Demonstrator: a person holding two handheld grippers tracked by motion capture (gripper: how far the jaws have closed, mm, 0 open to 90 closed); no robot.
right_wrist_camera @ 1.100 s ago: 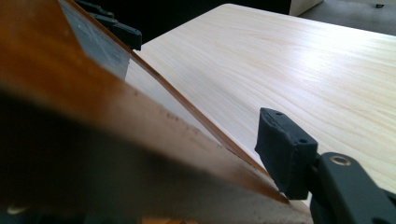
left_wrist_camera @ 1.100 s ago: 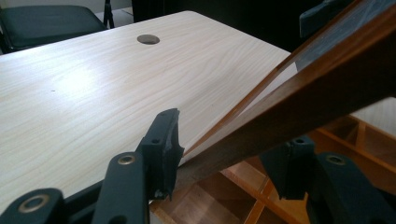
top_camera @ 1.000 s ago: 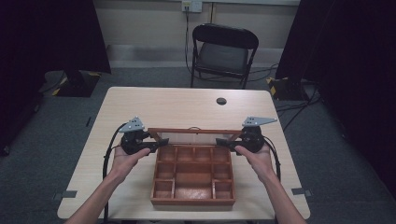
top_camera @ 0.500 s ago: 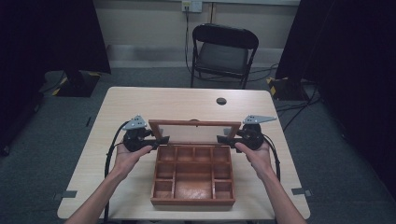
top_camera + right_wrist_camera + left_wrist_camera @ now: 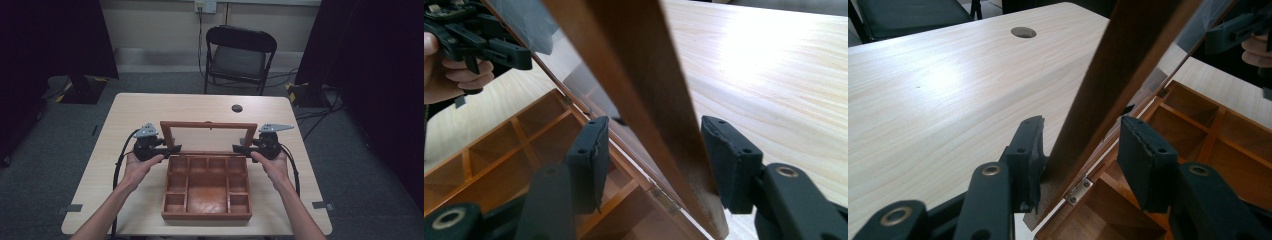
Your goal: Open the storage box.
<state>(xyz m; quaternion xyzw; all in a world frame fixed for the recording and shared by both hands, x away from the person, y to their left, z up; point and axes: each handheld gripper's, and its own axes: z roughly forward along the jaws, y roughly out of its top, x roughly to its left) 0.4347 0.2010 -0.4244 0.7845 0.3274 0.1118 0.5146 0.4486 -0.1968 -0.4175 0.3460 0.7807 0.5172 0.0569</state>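
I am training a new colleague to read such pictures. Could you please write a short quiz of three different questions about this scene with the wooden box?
1. True or false: the lid of the wooden box is shut flat.
2. What stands behind the table? A) folding chair B) stool C) cart
3. Fill in: in the left gripper view, the left gripper has its jaws on either side of the lid's ____ frame.

Key:
1. False; it is raised, with the compartments open to view.
2. A, the folding chair.
3. wooden
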